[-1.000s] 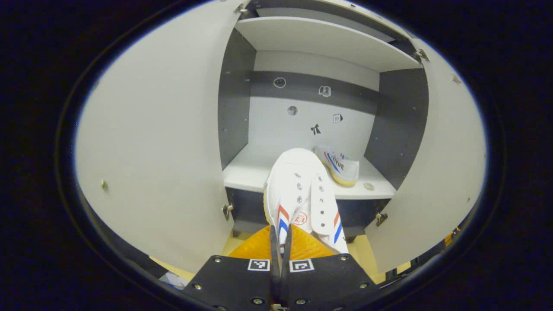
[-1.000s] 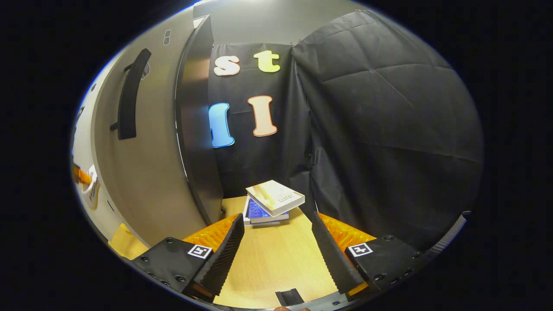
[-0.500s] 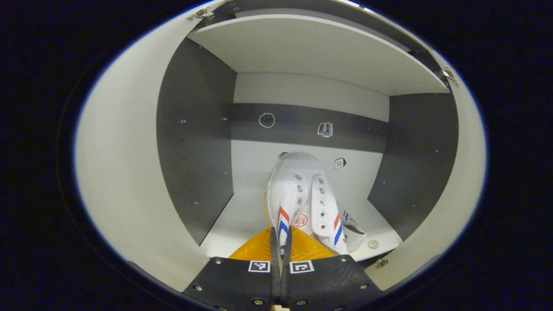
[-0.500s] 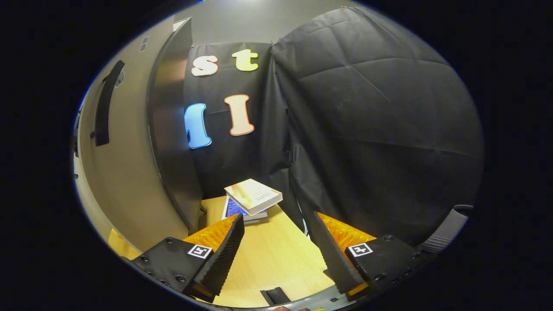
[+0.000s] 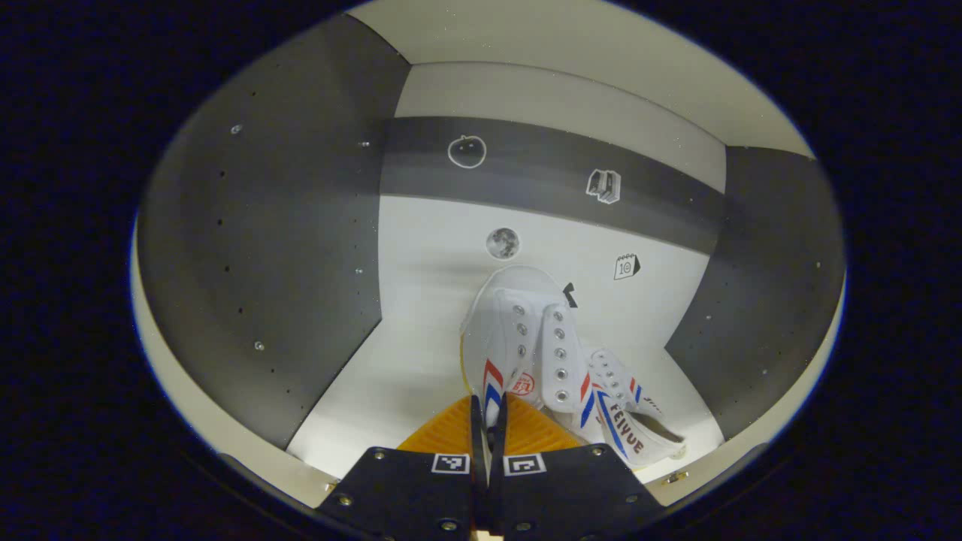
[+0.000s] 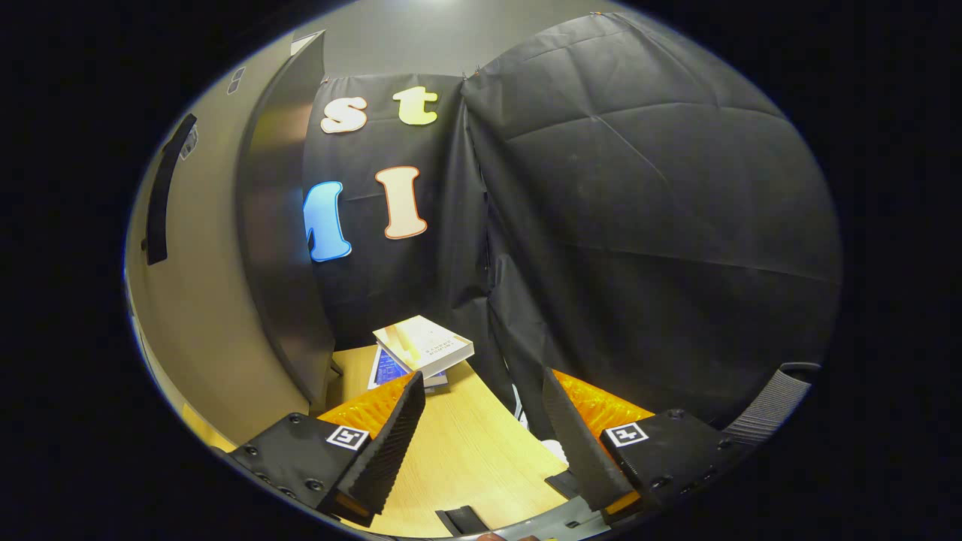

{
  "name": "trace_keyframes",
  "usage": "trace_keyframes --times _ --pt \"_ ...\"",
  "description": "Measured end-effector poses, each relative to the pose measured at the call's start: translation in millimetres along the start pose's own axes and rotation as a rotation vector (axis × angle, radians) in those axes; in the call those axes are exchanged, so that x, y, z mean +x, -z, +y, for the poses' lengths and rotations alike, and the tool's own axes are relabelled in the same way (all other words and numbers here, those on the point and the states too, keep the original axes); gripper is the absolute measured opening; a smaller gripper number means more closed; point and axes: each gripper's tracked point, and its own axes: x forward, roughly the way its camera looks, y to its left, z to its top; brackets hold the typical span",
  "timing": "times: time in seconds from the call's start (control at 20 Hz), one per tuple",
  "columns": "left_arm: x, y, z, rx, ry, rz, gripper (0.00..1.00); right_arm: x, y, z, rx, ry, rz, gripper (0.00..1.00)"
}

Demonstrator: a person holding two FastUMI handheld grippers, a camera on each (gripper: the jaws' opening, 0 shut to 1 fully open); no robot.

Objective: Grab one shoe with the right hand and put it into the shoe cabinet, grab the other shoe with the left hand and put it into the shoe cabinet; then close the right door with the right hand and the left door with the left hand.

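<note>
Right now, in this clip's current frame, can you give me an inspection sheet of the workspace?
Surface: wooden floor, bare between the right claw's fingers.
Job's things: held shoe inside the cabinet; second shoe lies on the shelf beside it; right door open.
Clutter: stack of books on the floor.
Grippers: left claw shut on the held shoe; right claw open, holding nothing.
Cables: nothing seen.
Surroundings: black cloth wall.

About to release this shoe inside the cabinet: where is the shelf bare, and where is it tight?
Bare shelf lies between the held shoe and the dark left wall. The right is crowded: the other shoe sits close beside the held one, near the right wall.
</note>
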Motion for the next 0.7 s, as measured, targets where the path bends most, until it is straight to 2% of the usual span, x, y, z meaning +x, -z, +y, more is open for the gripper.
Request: trace_keyframes --times 0.2,0.25,0.3,0.35,0.45,0.55,0.6,0.7 --pt "3 11 2 0.012 -0.020 0.046 0.01 -3 9 0 0.039 -0.004 0.025 0.98" --pt "2 10 3 0.043 -0.022 0.036 0.08 -5 11 -2 0.040 -0.002 0.024 0.98" --pt "2 -1 9 0.081 -0.045 -0.014 0.19 -6 9 -3 0.037 0.001 0.018 0.98" --pt "2 -14 11 0.117 -0.060 -0.058 0.38 -7 9 -3 0.034 0.000 0.018 0.98" --pt "-16 -25 11 0.165 -0.081 -0.111 0.69 -7 13 1 0.038 -0.014 0.035 0.98" --pt "-53 -39 4 0.208 -0.093 -0.161 1.00 -9 14 4 0.040 -0.029 0.042 0.99" --pt "-66 -44 -1 0.219 -0.088 -0.192 0.89 -8 13 6 0.033 -0.033 0.040 0.98" --pt "-103 -49 -14 0.230 -0.055 -0.259 0.89 -10 7 11 0.022 -0.050 0.027 0.98"
